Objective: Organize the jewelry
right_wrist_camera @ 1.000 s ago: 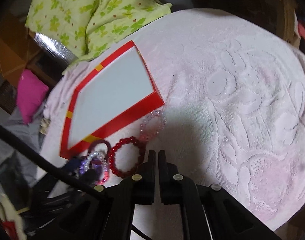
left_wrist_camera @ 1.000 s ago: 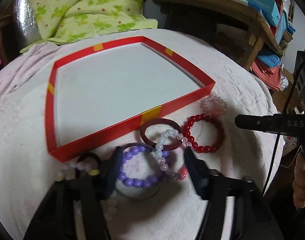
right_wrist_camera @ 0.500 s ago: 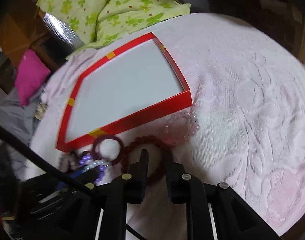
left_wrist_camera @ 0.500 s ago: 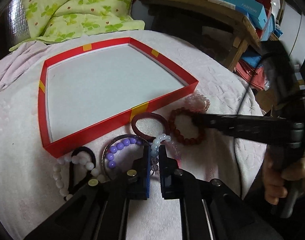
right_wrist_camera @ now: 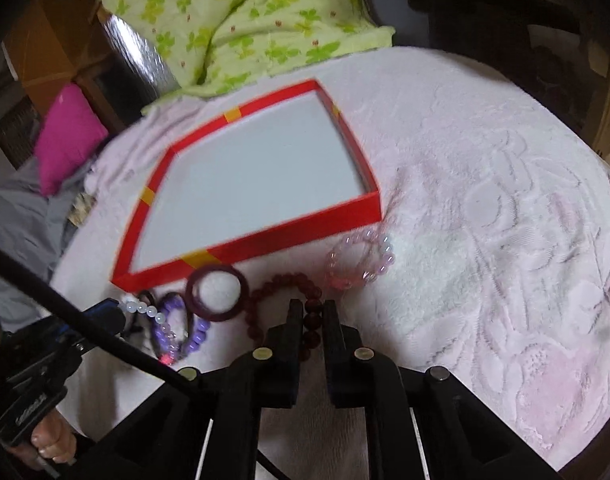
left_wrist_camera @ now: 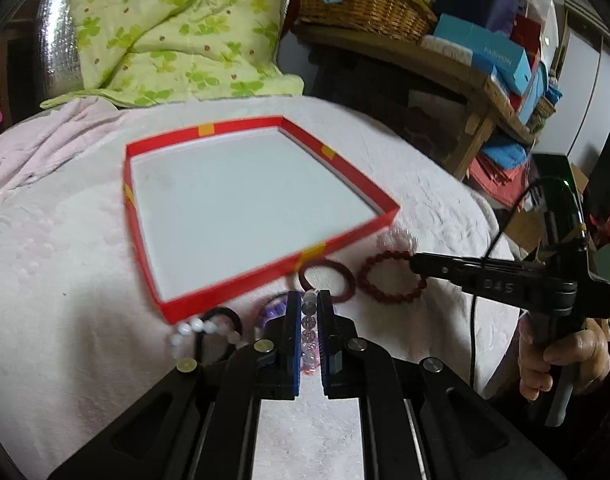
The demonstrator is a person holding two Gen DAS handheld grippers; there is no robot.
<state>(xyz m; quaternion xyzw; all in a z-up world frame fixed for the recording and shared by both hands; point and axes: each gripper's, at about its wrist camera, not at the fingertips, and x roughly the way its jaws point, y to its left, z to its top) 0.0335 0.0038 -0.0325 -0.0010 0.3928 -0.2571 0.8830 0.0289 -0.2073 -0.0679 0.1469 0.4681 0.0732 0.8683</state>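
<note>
The left gripper (left_wrist_camera: 309, 312) pinches a clear-and-pink beaded bracelet (left_wrist_camera: 309, 334) just in front of the shallow red cardboard tray (left_wrist_camera: 347, 238). The right gripper (right_wrist_camera: 313, 316), jaws just closing, clamps the dark-red beaded bracelet (right_wrist_camera: 283, 284) lying on the pink towel (right_wrist_camera: 485, 240).

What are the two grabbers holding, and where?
Left gripper pinches the pale bead bracelet by its bead strand. Right gripper pinches the dark red bead bracelet at its near side.
</note>
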